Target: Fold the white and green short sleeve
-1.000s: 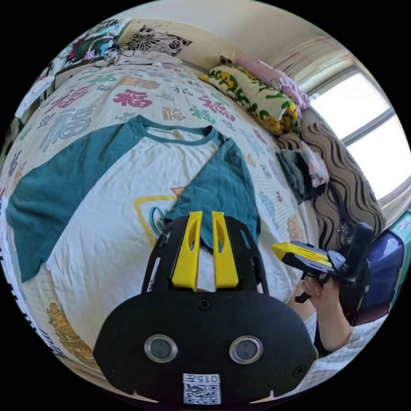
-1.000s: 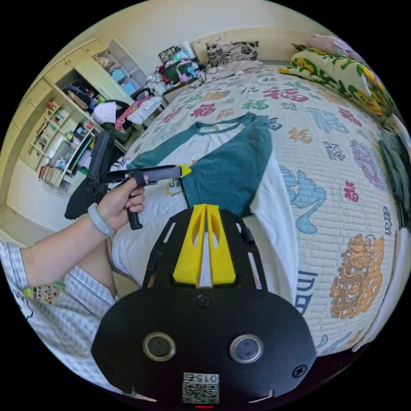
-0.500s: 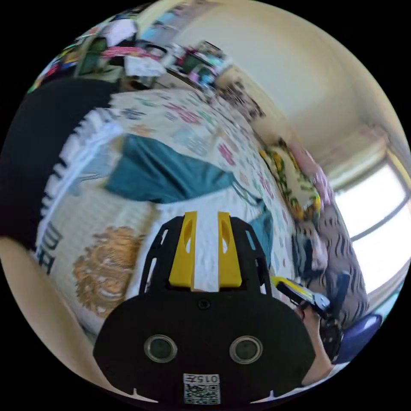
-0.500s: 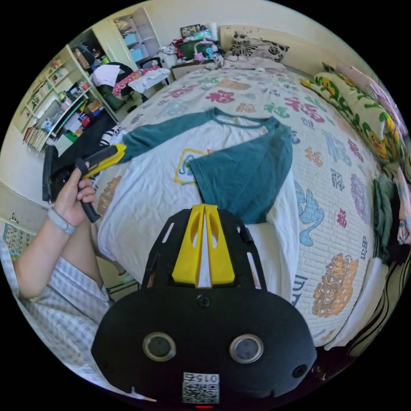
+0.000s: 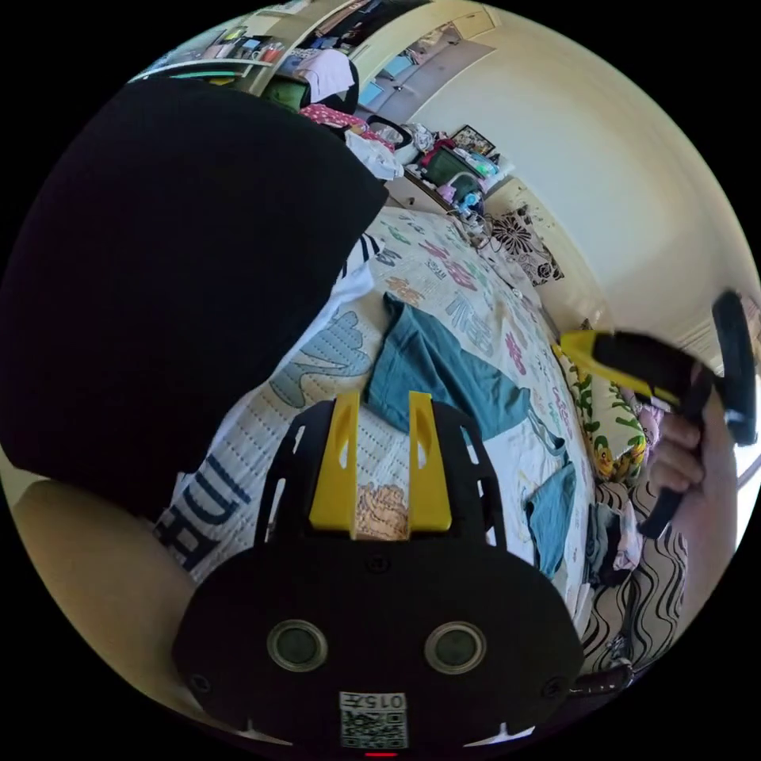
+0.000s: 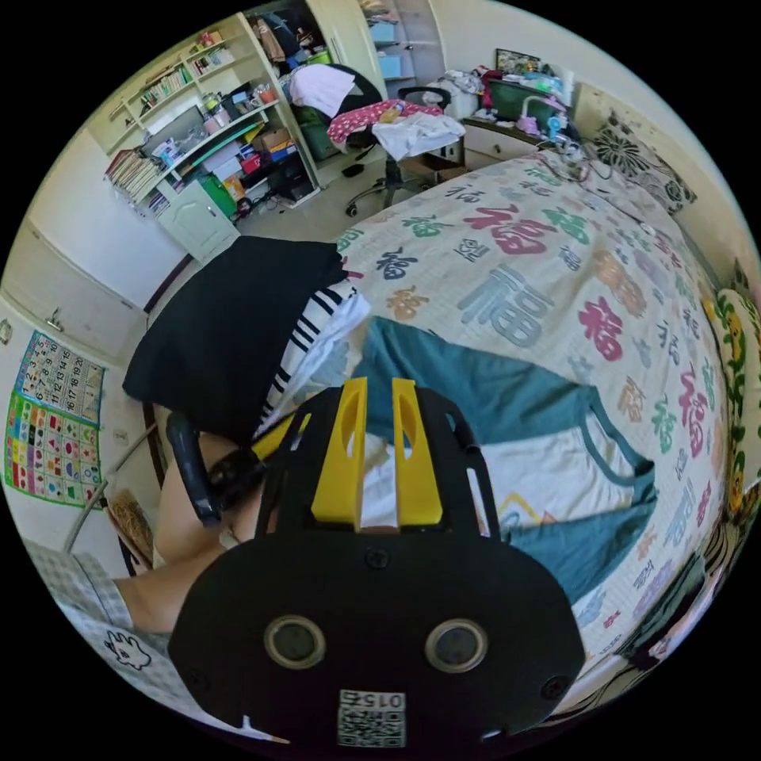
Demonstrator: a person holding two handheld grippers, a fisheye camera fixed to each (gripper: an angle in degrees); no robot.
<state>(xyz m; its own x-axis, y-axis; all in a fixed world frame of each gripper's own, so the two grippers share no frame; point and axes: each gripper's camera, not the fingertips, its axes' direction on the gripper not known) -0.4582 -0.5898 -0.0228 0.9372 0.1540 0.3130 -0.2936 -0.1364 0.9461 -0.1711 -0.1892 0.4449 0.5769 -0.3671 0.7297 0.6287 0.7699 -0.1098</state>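
Jaws parted on both grippers, shirt (image 6: 555,452) flat beyond them, untouched

Matt cloth shirt (image 6: 507,404), quilted bedcover (image 6: 547,261)

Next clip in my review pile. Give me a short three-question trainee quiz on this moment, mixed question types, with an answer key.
1. True or false: the white T-shirt with teal-green sleeves lies spread on the quilted bedspread printed with coloured characters.
2. Multiple choice: the left gripper has its yellow jaws
A. pressed on a sleeve
B. apart, with nothing between them
C. closed on a pillow
3. Fill in: in the right gripper view, the right gripper has its jaws ____, holding nothing.

Key: 1 true; 2 B; 3 apart. The teal-green sleeve that still lies flat is just past both grippers' tips, ungripped.
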